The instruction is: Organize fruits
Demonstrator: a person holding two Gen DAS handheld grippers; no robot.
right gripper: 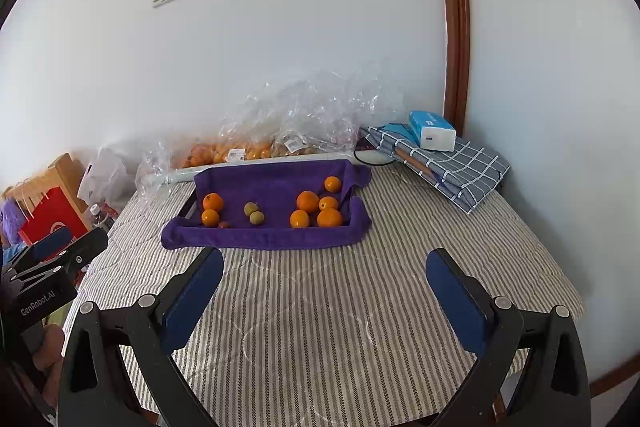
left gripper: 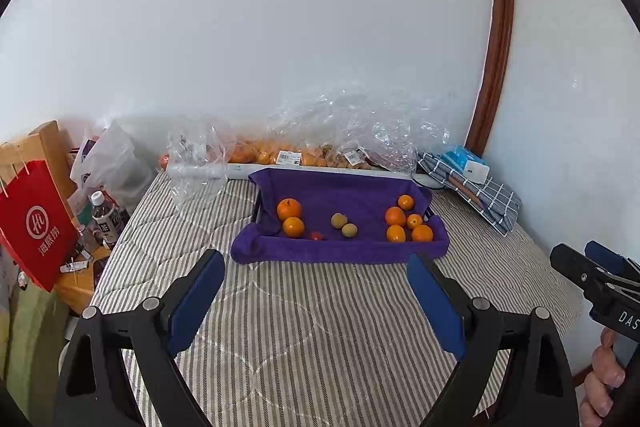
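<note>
A tray lined with a purple towel (left gripper: 340,251) (right gripper: 264,239) sits on the striped table. In it lie two oranges (left gripper: 289,209) (right gripper: 212,202) on the left, two green-brown fruits (left gripper: 339,220) (right gripper: 251,208) in the middle, a small red fruit (left gripper: 317,236) and several oranges (left gripper: 396,217) (right gripper: 308,201) on the right. My left gripper (left gripper: 316,267) is open and empty, short of the tray's near edge. My right gripper (right gripper: 325,267) is open and empty, also short of the tray.
Clear plastic bags of oranges (left gripper: 264,153) (right gripper: 236,149) lie behind the tray by the wall. A checked cloth (left gripper: 480,191) (right gripper: 460,167) with a tissue pack (right gripper: 432,131) lies at the back right. A red paper bag (left gripper: 36,223) and bottles (left gripper: 106,217) stand left of the table.
</note>
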